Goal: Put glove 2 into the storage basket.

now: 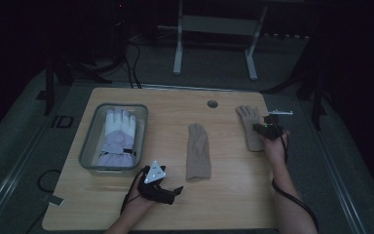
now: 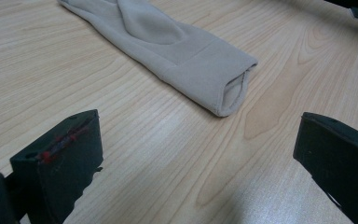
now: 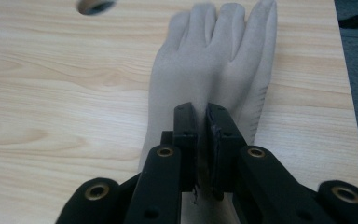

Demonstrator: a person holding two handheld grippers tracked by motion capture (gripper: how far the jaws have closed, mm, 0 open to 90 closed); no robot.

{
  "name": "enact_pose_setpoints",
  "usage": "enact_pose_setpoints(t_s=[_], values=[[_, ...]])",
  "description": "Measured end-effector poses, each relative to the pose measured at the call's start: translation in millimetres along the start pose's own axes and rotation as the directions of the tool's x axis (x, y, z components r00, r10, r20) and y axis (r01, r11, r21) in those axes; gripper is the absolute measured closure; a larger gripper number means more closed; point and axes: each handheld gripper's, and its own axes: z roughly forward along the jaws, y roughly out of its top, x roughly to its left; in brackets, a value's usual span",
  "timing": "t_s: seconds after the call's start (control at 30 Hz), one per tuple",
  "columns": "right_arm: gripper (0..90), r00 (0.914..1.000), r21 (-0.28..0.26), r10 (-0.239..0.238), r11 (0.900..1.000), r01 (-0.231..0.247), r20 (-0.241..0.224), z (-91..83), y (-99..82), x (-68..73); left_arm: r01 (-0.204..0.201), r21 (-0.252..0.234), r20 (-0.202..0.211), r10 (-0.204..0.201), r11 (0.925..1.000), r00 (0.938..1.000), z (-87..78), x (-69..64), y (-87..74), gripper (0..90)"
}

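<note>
The work in hand seems to be the gathering of gloves into the grey bin (image 1: 89, 127), which stands near the left edge of the table (image 1: 224, 204) and already holds a thick white winter glove (image 1: 119, 135). Two thin beige gloves lie flat on the wood.

The right tongs (image 3: 204, 122) are clenched on the beige glove near the right edge (image 3: 214, 70). In the right gripper view the two black jaws stand pressed together over the palm part of this glove, and a fold of the cloth looks pinched between them, though the fold itself is hard to see. In the high view the same right tongs (image 1: 267, 127) sit on that glove (image 1: 247, 121), whose fingers point to the far edge. I judge that the step now is the pick of this glove: the grasp is made, the lifting has not visibly begun, since the glove lies flat on the table.

The left tongs (image 2: 196, 154) are released, with the jaws wide apart and nothing between them. They wait near the front edge, just before the cuff of the beige glove in the middle (image 2: 177, 56).

The next move calls for raising the pinched glove free of the table and carrying it across, over the middle glove, to the bin. A thin pinch of soft cloth may slip, so the lift should be gentle.
</note>
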Motion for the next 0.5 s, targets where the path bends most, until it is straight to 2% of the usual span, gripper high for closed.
enact_pose_setpoints(t_s=[0.1,0.17,0.23,0.4,0.5], values=[[83.5,1.0000,-0.030,0.005,0.9995,-0.006,-0.007,-12.4,0.5,7.8,-0.001,-0.001,0.000,0.001,1.0000,1.0000,0.3,-0.6,0.0,1.5],[83.5,0.9999,-0.048,-0.008,0.9988,0.008,-0.008,-23.0,0.2,16.0,-0.002,0.000,0.001,0.002,1.0000,1.0000,0.3,-0.7,0.1,1.5],[83.5,0.9998,-0.062,0.002,0.9981,-0.003,-0.019,-30.8,-0.2,19.8,-0.001,-0.002,0.001,0.001,1.0000,1.0000,0.2,-0.5,0.1,1.5],[83.5,0.9999,-0.099,-0.010,0.9950,0.010,0.004,-54.3,-6.3,32.5,-0.006,-0.002,0.001,0.006,1.0000,1.0000,0.4,-0.9,0.3,1.5],[83.5,1.0000,-0.104,-0.006,0.9946,0.007,0.006,-63.6,-14.1,36.4,-0.010,-0.003,0.002,0.010,0.9999,0.9999,0.3,-1.9,0.2,1.5]])
